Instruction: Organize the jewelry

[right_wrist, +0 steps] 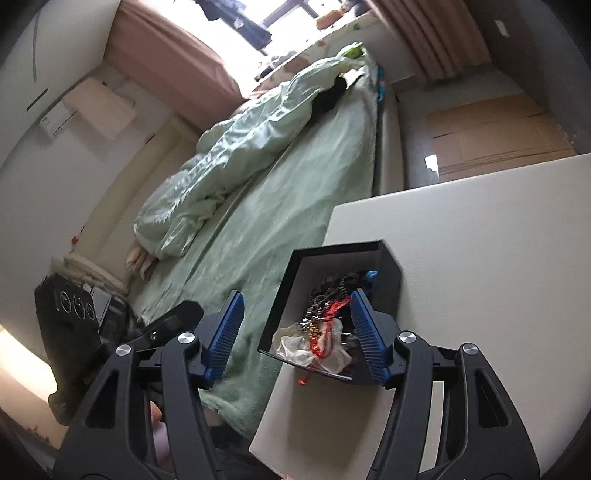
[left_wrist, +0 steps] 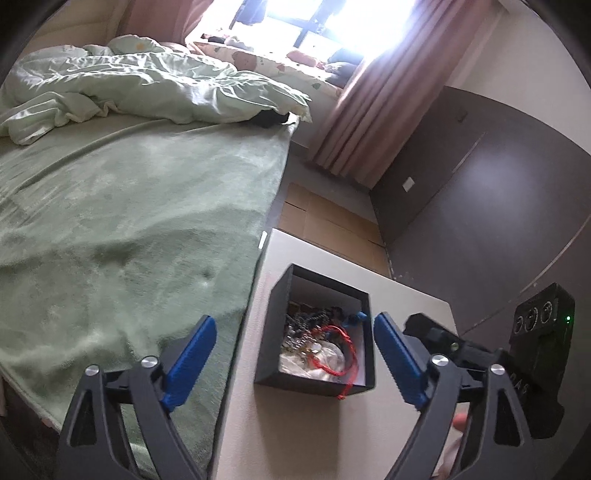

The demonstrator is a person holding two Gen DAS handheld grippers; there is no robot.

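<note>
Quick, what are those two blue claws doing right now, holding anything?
Left gripper: open, holding nothing, above the black box of jewelry.
Right gripper: open, holding nothing, near the same box.

I see a bed (left_wrist: pixel 129 221) under a green blanket, a rumpled duvet (left_wrist: pixel 147 85), pink curtains (left_wrist: pixel 365 122) beside a glaring window (left_wrist: pixel 332 22), dark wall panels (left_wrist: pixel 480 206).

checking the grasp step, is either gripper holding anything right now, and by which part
Nothing is held: left gripper and right gripper are both open, near the black box.
</note>
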